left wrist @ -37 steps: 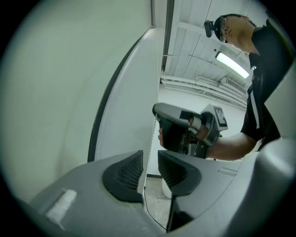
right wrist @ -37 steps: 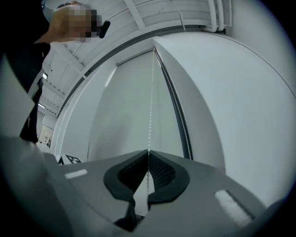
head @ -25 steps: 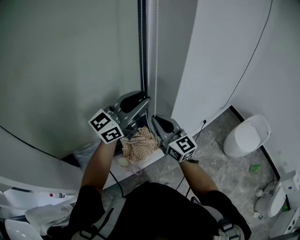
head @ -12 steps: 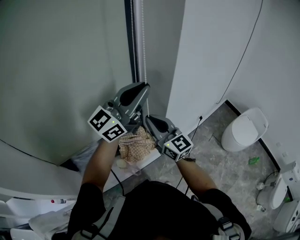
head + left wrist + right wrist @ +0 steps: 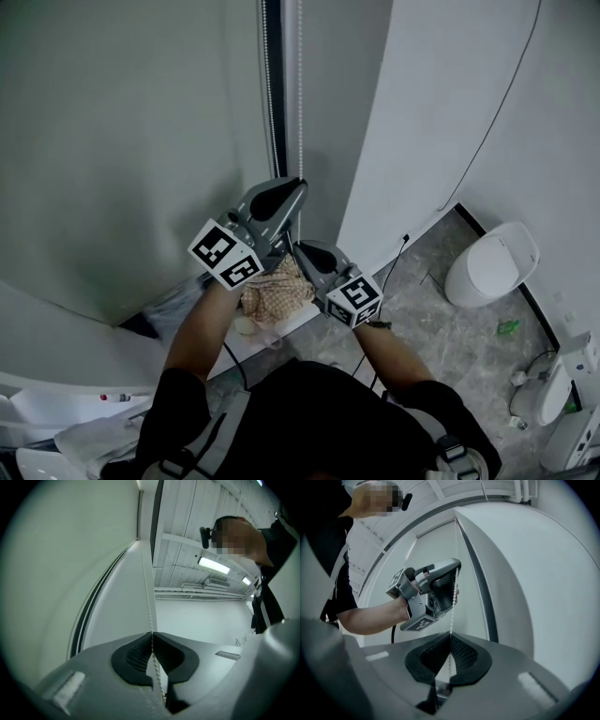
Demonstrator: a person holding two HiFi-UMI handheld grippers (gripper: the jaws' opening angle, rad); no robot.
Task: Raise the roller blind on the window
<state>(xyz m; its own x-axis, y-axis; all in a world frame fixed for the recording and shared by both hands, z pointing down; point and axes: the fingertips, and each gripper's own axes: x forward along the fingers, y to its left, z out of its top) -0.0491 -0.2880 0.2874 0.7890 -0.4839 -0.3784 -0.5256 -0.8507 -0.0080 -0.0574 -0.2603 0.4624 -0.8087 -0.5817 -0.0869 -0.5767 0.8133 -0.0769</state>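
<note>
Tongs (image 5: 151, 634) (image 5: 450, 635), left just-closed, on white bead-chain (image 5: 147, 592)

Narrow channel between dark window frame (image 5: 273, 94) and white wall (image 5: 422, 141), occupied by bead chain (image 5: 300, 94); checked cloth (image 5: 277, 292) obstructs below.

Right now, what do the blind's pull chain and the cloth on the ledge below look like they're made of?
Pull chain: small round beads in a string, dull white, probably plastic, possibly coated metal. Cloth: soft woven fabric, tan check pattern, crumpled into folds.
</note>
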